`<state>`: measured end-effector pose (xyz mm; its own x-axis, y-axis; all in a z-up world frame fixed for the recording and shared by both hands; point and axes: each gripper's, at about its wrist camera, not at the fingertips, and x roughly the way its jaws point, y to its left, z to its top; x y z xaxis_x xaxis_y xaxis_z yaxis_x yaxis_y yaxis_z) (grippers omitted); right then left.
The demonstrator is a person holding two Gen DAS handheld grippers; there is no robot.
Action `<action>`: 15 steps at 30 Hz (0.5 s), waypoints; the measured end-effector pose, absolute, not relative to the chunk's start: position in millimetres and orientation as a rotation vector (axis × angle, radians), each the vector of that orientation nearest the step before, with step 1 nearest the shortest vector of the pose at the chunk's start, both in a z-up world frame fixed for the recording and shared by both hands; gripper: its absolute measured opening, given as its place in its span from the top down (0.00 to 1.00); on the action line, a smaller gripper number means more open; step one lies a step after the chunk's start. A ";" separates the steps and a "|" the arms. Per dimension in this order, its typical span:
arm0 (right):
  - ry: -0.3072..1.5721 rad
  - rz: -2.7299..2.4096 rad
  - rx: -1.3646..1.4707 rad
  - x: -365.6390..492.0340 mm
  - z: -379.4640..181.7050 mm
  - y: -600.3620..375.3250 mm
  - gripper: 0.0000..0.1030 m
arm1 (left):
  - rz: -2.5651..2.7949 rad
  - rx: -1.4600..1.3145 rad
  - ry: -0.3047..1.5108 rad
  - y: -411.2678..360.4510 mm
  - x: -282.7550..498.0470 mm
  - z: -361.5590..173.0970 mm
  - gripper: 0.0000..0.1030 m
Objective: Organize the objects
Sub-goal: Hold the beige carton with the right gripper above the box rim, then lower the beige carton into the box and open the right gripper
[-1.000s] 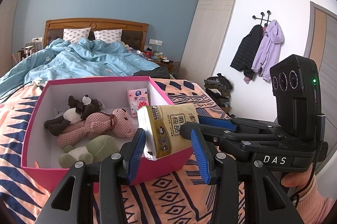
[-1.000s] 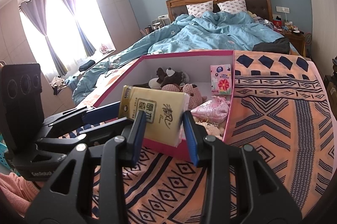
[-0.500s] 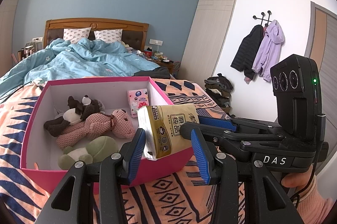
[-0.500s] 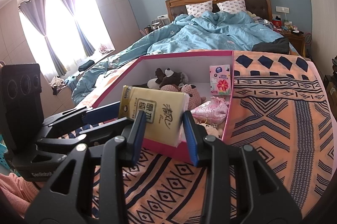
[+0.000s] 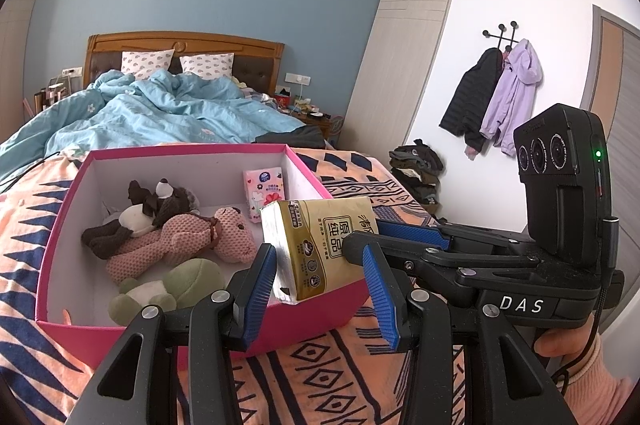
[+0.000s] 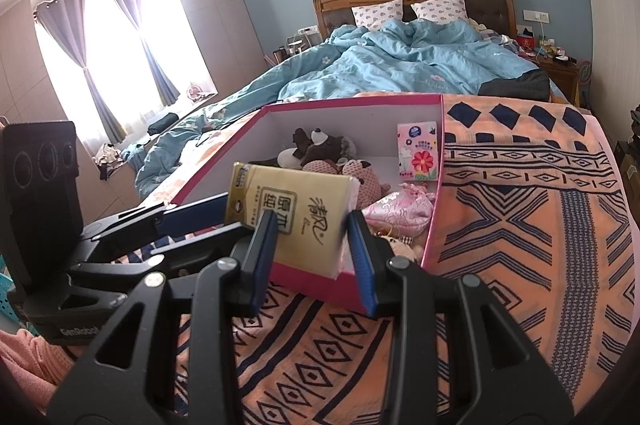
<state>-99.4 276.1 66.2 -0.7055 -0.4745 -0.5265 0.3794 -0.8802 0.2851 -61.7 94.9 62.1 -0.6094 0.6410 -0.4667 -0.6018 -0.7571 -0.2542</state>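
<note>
A gold tissue pack [image 5: 320,245] [image 6: 296,213] is held upright above the near rim of a pink box [image 5: 64,209] [image 6: 312,281] on the bed. My right gripper [image 6: 312,253] is shut on the pack. My left gripper [image 5: 320,285] has its jaws spread around the pack's end, with a gap at the right pad [image 5: 378,293]. In the box lie a brown plush dog [image 5: 152,209], a pink plush bear [image 5: 188,245], a green plush [image 5: 176,285], a pink floral tissue pack [image 5: 264,189] and a pink satin pouch [image 6: 400,209].
The box stands on an orange and navy patterned blanket [image 6: 520,225]. A rumpled blue duvet [image 5: 160,113] covers the far bed. Coats [image 5: 496,97] hang on the right wall above a clothes pile [image 5: 416,165]. A nightstand [image 6: 560,65] stands by the headboard.
Almost nothing moved. Both grippers and the gold tissue pack hold the same place over the box's near rim.
</note>
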 end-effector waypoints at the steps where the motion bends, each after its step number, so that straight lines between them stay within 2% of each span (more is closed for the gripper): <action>1: -0.215 -2.529 0.840 -99.5 66.2 276.2 0.62 | 2.325 -0.712 -0.095 95.3 -62.5 61.5 0.56; 15: -0.205 -2.533 0.845 -105.7 60.2 276.2 0.62 | 2.325 -0.717 -0.098 97.8 -65.8 60.7 0.56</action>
